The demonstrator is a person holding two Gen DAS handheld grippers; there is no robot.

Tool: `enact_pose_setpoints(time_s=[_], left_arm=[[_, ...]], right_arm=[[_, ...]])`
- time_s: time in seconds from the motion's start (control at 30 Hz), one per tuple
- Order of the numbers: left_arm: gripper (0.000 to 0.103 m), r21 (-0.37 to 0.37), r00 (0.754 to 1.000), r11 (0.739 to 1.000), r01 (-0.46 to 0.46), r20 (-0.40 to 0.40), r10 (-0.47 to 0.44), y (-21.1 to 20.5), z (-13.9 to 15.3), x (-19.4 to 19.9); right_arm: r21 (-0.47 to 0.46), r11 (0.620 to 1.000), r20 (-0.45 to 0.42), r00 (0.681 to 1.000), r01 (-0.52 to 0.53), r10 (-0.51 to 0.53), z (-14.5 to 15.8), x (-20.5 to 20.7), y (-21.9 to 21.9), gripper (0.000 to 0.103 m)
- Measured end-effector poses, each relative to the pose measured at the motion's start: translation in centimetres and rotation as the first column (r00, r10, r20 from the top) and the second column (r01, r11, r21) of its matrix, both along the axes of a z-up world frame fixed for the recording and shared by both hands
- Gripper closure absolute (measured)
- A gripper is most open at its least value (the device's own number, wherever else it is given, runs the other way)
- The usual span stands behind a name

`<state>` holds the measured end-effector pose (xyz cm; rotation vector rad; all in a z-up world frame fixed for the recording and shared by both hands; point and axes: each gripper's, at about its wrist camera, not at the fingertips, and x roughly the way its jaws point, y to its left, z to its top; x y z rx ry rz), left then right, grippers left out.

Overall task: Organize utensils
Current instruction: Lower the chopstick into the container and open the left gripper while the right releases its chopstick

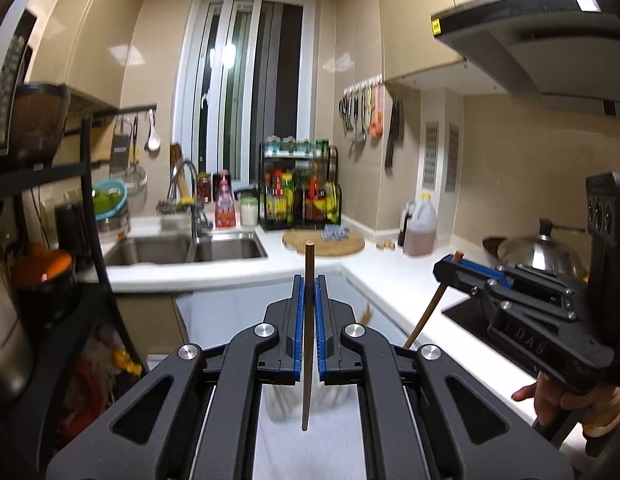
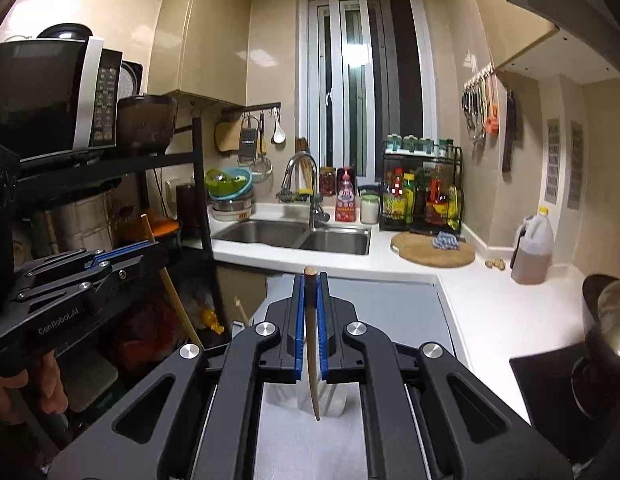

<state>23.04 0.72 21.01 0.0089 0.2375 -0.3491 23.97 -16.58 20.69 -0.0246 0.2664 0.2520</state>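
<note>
- Left wrist view: the left gripper (image 1: 310,286) has its jaws clamped on a brown chopstick (image 1: 308,344), which stands upright between the pads, ends protruding above and below.
- Right wrist view: the right gripper (image 2: 310,286) pinches a second chopstick (image 2: 311,360) likewise, its tapered tip hanging below the jaws.

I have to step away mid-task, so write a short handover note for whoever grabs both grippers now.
Left gripper: shut on a chopstick, upright, held near its top.
Right gripper: shut on a second chopstick, also upright.
Both are held in the air above a clear container on the white surface below.
Done: one chopstick gripped in each gripper.
Left: place both chopsticks where they belong; that spot is not clear from these views.
</note>
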Motion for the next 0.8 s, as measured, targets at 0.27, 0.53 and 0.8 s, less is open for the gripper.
enact_pose_setpoints(time_s=[0.27,0.53,0.8], left_arm=[[0.098,-0.004,0.999,1.0,-0.003,0.055,0.004,-0.9,2.3,3.3],[0.098,-0.008,1.0,1.0,-0.01,0.021,0.01,-1.0,0.7,6.7],[0.098,0.013,0.999,1.0,-0.026,-0.026,0.026,-1.2,-2.4,9.2]], right_arm=[[0.006,1.0,0.05,0.999,0.007,-0.007,2.7,3.6,0.9,0.097],[0.008,1.0,0.039,0.999,0.016,-0.017,1.2,6.6,1.2,0.097],[0.014,0.999,-0.025,0.999,0.029,-0.028,-1.8,8.8,1.0,0.097]])
